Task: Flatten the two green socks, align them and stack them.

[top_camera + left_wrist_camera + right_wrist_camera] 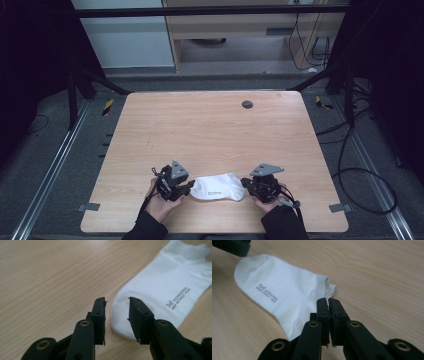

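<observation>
Lying flat low in the high view, the white sock (218, 187) runs left to right on the counter (210, 130), rounded toe toward our left gripper (117, 302), cuff toward our right gripper (328, 301). Left jaws stand released around the toe; right jaws are clenched empty beside the cuff.

In the left gripper view the left gripper (117, 302) stood with its jaws parted over the wooden table (45, 277), the rounded toe of a flat white sock (160, 285) with small grey lettering lying between them, untouched by either pad.
</observation>
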The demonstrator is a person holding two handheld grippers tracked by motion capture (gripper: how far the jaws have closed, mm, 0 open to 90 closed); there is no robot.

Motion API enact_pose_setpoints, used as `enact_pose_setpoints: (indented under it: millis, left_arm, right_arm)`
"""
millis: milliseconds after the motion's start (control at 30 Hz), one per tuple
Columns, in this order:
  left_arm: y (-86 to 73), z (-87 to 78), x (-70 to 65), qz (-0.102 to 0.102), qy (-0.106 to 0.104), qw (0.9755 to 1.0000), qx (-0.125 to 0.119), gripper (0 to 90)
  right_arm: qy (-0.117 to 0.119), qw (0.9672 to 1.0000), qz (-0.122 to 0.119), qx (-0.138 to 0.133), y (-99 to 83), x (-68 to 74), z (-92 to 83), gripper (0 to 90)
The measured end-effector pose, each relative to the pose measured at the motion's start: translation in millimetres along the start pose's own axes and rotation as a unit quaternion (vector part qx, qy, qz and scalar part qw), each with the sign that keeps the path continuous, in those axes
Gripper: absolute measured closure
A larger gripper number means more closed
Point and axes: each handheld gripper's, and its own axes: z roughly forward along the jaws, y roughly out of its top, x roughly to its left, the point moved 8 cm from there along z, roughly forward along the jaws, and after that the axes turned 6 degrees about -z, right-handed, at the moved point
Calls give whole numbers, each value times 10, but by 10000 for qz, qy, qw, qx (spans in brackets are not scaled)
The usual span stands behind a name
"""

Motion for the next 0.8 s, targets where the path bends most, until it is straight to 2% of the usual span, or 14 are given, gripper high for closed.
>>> enact_pose_setpoints:
  millis: [33,167,333,400,433,500,533,567,667,800]
  left_arm:
    - [39,-62,52,-72,15,9997,-225,602]
    - [82,-179,175,-220,74,9980,-580,505]
    - [27,-252,341,-305,117,9965,-773,392]
    - [10,-257,373,-344,123,9961,-807,368]
    - [-24,-273,448,-372,181,9957,-825,357]
    - [-43,-298,532,-417,250,9950,-868,346]
    - [-43,-298,532,-417,250,9950,-868,341]
    - [-47,-326,627,-498,325,9936,-959,338]
    - [-72,-356,745,-559,413,9926,-1000,333]
    - [-106,-372,853,-620,505,9913,-1046,333]
  right_arm:
    - [-91,9999,4,-89,12,-44,-22,805]
    - [-471,9978,161,-436,44,-241,-114,660]
    - [-913,9925,410,-699,6,-543,-232,486]
    - [-974,9915,471,-719,-9,-599,-250,452]
    - [-1045,9902,578,-720,-44,-700,-286,392]
    - [-1142,9886,636,-753,-72,-779,-314,363]
    - [-1142,9886,636,-753,-72,-779,-314,363]
    - [-1183,9877,719,-724,-116,-864,-338,324]
    - [-1299,9856,816,-708,-171,-959,-370,308]
    - [-1409,9844,783,-701,-211,-1045,-400,275]
